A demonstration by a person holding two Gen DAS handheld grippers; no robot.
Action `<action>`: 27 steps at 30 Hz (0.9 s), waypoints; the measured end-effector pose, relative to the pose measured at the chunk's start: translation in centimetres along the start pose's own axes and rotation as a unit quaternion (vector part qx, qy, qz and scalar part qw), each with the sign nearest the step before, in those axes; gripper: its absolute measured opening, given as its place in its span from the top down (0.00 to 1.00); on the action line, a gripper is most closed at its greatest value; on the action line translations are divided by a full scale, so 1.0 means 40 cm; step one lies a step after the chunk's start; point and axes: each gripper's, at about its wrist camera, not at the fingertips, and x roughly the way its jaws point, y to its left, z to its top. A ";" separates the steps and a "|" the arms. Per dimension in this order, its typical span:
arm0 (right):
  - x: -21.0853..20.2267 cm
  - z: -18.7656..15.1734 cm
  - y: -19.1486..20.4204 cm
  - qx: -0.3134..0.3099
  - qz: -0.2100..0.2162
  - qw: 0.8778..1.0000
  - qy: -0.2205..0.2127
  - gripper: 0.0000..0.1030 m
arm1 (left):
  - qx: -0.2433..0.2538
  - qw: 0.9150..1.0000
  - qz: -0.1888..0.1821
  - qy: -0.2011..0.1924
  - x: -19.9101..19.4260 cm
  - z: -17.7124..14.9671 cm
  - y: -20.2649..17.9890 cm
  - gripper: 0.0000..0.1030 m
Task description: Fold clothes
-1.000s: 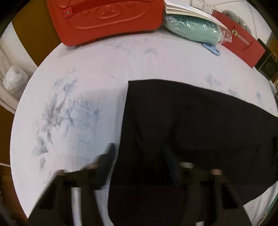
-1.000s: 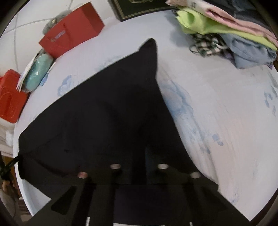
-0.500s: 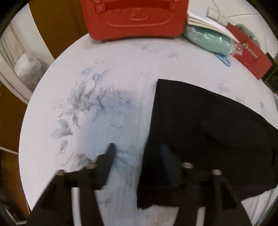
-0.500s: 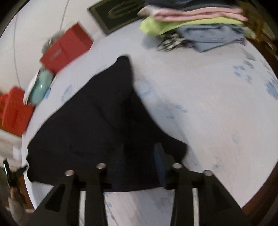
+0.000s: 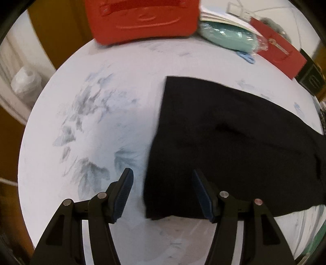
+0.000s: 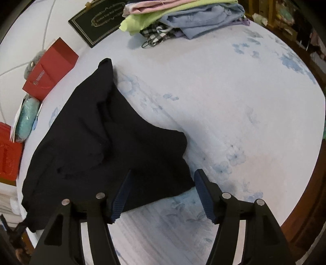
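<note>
- L gripper [image 5: 162, 192]: jaws wide apart, nothing clamped, above the sheet.
- Black garment [image 5: 234, 146]: flat on pale floral bedsheet [image 5: 97, 126], ahead and to the right of L gripper; near left corner between the L fingers, closer to the right-hand pad [image 5: 201, 195]. Contact w/ that pad: cannot tell.
- Left-hand L pad [image 5: 124, 193]: over bare sheet, clear of fabric.
- R gripper [image 6: 162, 193]: jaws wide apart, empty.
- Black garment [image 6: 106, 142] in R view: ahead and to the left of R gripper, rumpled, folds across the middle; near right corner between the R fingers.
- Left-hand R pad [image 6: 122, 193]: over fabric. Right-hand R pad [image 6: 203, 193]: over bare bedsheet [image 6: 234, 114], just beside garment edge.
- Beyond L gripper, far side: orange-red case [image 5: 142, 18], teal packet in plastic [image 5: 228, 37], red paper bag [image 5: 279, 55].
- Beyond R gripper, far side: stack of folded clothes [image 6: 183, 18], dark framed sign [image 6: 97, 22] to its left; red paper bag [image 6: 49, 71] far left.
</note>
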 end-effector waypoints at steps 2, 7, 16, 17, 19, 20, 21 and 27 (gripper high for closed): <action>-0.009 -0.001 0.003 -0.009 -0.007 1.000 -0.002 0.46 | 0.016 1.000 -0.006 -0.013 -0.005 0.003 -0.025 0.41; -0.021 -0.012 -0.002 -0.020 -0.026 0.999 0.007 0.44 | 0.019 1.000 0.011 -0.003 0.033 -0.005 -0.040 0.41; -0.001 -0.032 0.047 -0.082 -0.061 0.995 -0.001 0.92 | -0.015 1.000 0.010 0.019 0.034 -0.011 0.057 0.98; -0.004 -0.027 0.045 -0.086 -0.065 0.994 -0.005 0.92 | -0.012 0.999 0.033 0.018 0.029 -0.007 0.074 0.97; 0.000 -0.011 0.025 -0.087 -0.092 0.992 -0.010 0.91 | -0.007 0.997 0.081 0.015 0.024 -0.002 0.107 0.97; 0.002 -0.005 0.015 -0.087 -0.102 0.991 -0.011 0.89 | -0.014 0.996 0.085 0.019 0.024 -0.001 0.129 0.97; 0.004 -0.003 0.008 -0.088 -0.103 0.991 -0.010 0.75 | -0.025 0.996 0.082 0.026 0.023 -0.001 0.153 0.97; -0.037 -0.001 -0.020 -0.079 -0.050 0.995 -0.033 0.56 | -0.052 0.998 -0.020 0.013 -0.040 -0.046 0.136 0.41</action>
